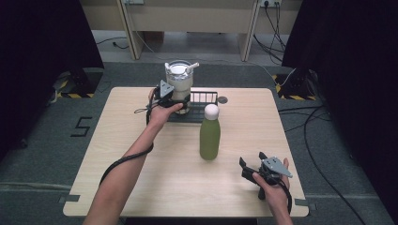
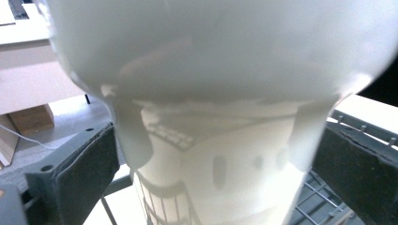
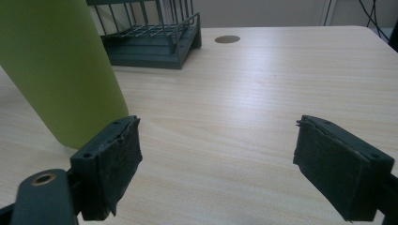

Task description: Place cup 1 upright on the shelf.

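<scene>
A tall white tumbler with a lid and straw is at the left end of a dark wire rack at the table's back. My left gripper is shut on its lower, narrower part; in the left gripper view both pads press the tumbler. Whether its base rests on the rack is hidden. A green bottle with a white cap stands upright mid-table. My right gripper is open near the front right, with nothing between its fingers; the bottle stands beside its left jaw, apart.
The light wooden table has a round cable hole beside the rack. Dark curtains flank the table and cables lie on the floor to the right. Bare tabletop lies left of the bottle and along the front.
</scene>
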The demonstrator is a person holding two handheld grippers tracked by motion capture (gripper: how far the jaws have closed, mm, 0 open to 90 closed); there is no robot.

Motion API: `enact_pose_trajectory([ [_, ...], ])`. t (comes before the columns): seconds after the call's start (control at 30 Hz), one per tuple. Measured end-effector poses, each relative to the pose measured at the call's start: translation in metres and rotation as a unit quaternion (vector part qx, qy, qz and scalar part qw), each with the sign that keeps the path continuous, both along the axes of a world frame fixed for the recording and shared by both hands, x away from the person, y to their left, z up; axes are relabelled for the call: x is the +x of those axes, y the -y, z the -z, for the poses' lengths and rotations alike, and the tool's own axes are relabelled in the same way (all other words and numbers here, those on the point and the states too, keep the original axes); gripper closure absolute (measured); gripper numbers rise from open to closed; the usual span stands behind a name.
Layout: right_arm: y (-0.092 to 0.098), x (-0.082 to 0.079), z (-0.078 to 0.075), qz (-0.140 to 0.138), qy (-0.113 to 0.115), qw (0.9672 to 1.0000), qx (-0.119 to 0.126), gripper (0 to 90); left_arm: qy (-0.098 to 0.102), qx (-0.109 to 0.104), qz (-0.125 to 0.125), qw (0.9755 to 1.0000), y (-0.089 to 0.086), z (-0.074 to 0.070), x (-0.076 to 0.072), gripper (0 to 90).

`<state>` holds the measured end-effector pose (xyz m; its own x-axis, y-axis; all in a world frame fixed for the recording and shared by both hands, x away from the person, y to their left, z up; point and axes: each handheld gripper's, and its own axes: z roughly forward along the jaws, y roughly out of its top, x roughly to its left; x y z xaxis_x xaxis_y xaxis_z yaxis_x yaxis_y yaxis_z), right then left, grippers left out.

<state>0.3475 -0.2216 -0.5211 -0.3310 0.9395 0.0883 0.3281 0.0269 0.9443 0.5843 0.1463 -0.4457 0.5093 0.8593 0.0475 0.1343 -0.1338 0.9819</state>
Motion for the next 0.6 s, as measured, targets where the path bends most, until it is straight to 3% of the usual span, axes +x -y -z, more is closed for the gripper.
enact_pose_trajectory([
  [0.6,-0.001,0.000,0.000,0.000,0.000,1.0000,0.000,14.9,0.010,0.010,0.001,0.9999,-0.008,-0.004,-0.017,0.5],
])
